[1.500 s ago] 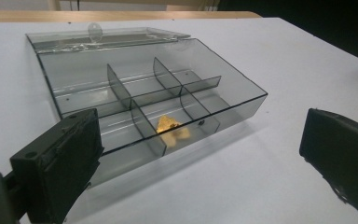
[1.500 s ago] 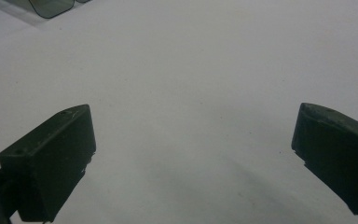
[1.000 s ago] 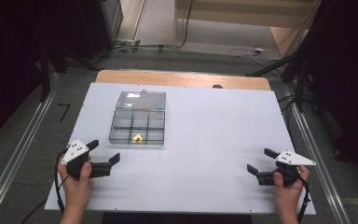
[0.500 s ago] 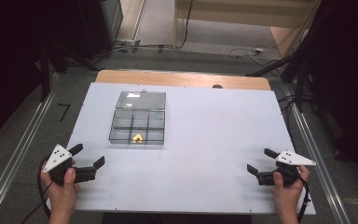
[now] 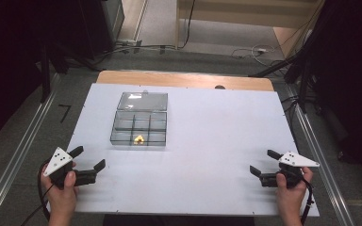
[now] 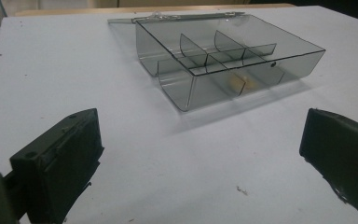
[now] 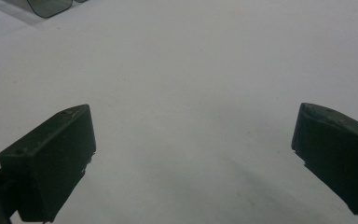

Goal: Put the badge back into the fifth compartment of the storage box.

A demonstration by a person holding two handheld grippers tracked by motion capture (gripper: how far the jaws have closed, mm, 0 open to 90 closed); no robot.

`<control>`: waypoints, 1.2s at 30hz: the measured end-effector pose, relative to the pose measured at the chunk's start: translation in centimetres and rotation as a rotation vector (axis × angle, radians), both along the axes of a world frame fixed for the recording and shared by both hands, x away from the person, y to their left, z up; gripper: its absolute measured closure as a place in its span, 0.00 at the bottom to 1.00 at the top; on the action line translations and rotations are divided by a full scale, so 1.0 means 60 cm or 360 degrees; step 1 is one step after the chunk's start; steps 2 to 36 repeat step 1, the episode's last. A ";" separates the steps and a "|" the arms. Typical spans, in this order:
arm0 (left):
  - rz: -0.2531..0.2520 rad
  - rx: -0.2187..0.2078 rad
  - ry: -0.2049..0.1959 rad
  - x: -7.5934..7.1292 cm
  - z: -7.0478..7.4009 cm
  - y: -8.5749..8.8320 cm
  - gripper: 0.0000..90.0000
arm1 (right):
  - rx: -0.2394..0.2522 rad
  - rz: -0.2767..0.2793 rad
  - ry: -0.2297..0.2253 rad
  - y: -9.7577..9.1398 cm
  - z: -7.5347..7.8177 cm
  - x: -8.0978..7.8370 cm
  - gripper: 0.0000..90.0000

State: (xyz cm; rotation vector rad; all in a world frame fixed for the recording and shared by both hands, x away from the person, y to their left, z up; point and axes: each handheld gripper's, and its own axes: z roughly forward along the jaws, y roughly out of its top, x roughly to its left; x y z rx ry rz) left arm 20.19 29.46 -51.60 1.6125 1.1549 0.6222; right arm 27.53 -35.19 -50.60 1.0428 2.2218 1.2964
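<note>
— How do your claws stand, starting from the left?

— My left claw (image 5: 90, 159) sits near the front corner of the surface, short of the clear box (image 5: 139, 121) and off to its left, released, jaws wide apart with nothing between them. My right claw (image 5: 263, 163) is well apart from the box, far to its right near the front edge, equally released and empty.

— And the box itself?

— It rests flat on the white surface (image 5: 217, 136), left of centre. Its lid (image 5: 143, 100) lies folded back flat behind it. Dividers split it into compartments, and a small yellow piece (image 5: 139, 139) lies in the middle one of the row nearest me.

— How would it handle?

— I judge it light, stiff thin plastic, smooth and likely slippery, so it may skate if pushed. I'd pinch a side wall rather than a divider, gently, since thin walls can crack. The yellow piece looks tiny and would need a fine pinch; what it is made of I cannot tell.

— The room?

— Beyond the box, a wooden strip (image 5: 184, 79) edges the surface. Around it lie grey floor, metal rails, trailing cables and dark curtains.
</note>
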 end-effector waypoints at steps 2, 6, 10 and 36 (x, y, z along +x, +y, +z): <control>-0.0001 -0.0006 0.0004 0.000 0.000 0.001 0.00 | -0.0001 -0.0001 -0.0001 0.000 0.000 0.000 0.00; -0.0001 -0.0006 0.0004 0.000 0.000 0.001 0.00 | -0.0001 -0.0001 -0.0001 0.000 0.000 0.000 0.00; -0.0001 -0.0006 0.0004 0.000 0.000 0.001 0.00 | -0.0001 -0.0001 -0.0001 0.000 0.000 0.000 0.00; -0.0001 -0.0006 0.0004 0.000 0.000 0.001 0.00 | -0.0001 -0.0001 -0.0001 0.000 0.000 0.000 0.00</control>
